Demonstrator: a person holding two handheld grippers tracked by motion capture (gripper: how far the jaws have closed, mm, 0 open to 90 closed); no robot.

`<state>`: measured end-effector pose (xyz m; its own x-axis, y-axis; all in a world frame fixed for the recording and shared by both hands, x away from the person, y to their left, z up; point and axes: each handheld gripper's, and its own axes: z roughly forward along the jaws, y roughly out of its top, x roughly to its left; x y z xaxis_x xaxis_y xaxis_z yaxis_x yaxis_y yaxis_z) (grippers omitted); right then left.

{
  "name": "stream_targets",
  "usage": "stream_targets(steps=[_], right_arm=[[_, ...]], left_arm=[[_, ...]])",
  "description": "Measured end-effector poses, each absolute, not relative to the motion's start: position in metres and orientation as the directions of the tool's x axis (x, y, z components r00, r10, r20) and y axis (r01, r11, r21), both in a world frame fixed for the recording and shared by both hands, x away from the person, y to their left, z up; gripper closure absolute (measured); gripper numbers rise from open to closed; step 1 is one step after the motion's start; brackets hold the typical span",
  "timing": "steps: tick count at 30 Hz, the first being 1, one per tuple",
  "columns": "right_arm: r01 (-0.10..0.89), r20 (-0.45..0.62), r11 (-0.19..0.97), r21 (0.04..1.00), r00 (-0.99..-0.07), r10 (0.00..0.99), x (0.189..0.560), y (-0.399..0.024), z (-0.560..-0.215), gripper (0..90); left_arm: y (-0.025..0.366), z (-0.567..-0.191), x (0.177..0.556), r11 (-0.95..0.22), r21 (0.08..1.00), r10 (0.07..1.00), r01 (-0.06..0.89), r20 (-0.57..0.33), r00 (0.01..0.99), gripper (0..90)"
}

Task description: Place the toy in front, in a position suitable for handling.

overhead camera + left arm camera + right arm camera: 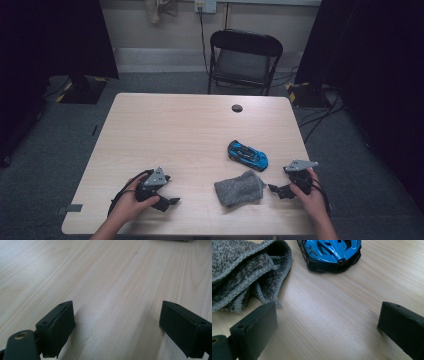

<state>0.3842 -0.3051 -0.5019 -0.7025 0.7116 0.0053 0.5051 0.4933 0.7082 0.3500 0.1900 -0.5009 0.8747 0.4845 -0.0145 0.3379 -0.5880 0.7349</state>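
High view overhead facing forward, right gripper view low, close, sharing grey cloth [239, 188] [244, 272], blue car [248, 154] [332, 253]

Bare table [170, 125] left; grey cloth [239, 189] (bunched) and blue car [248, 154] crowd right.

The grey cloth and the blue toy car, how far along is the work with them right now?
Nothing looks done: the grey cloth lies crumpled beside the blue toy car, apart from it, on the table. Nothing is in hand: the right gripper sits open just right of the cloth, jaws bare in its own view, and the left gripper rests open over bare wood. Picking up either thing is not yet begun.
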Motion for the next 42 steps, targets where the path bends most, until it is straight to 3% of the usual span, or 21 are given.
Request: stream_targets(steps=[14, 17, 28, 34, 41, 42], right_arm=[[0.517, 0.01, 0.476, 0.712, -0.684, 0.729, 0.384, -0.306, -0.502, 2.1], [0.518, 0.009, 0.463, 0.719, -0.673, 0.74, 0.382, -0.306, -0.501, 9.6], [0.507, 0.085, 0.415, 0.755, -0.703, 0.706, 0.373, -0.29, -0.482, 13.2], [0.463, 0.122, 0.385, 0.798, -0.75, 0.65, 0.369, -0.27, -0.466, 20.8], [0.427, 0.051, 0.498, 0.755, -0.795, 0.604, 0.369, -0.251, -0.473, 27.1], [0.426, 0.062, 0.52, 0.741, -0.814, 0.578, 0.369, -0.246, -0.479, 32.2]], left_arm=[[0.19, -0.501, 0.349, -0.584, 0.734, 0.492, 0.346, -0.019, 0.87, 12.2], [0.191, -0.501, 0.35, -0.582, 0.734, 0.493, 0.349, -0.023, 0.87, 12.3], [0.192, -0.5, 0.35, -0.574, 0.738, 0.499, 0.355, -0.029, 0.866, 14.7], [0.192, -0.5, 0.349, -0.576, 0.738, 0.498, 0.351, -0.024, 0.867, 14.7], [0.193, -0.5, 0.35, -0.574, 0.739, 0.498, 0.353, -0.027, 0.867, 14.9], [0.193, -0.5, 0.35, -0.58, 0.738, 0.495, 0.346, -0.019, 0.869, 15.0]])
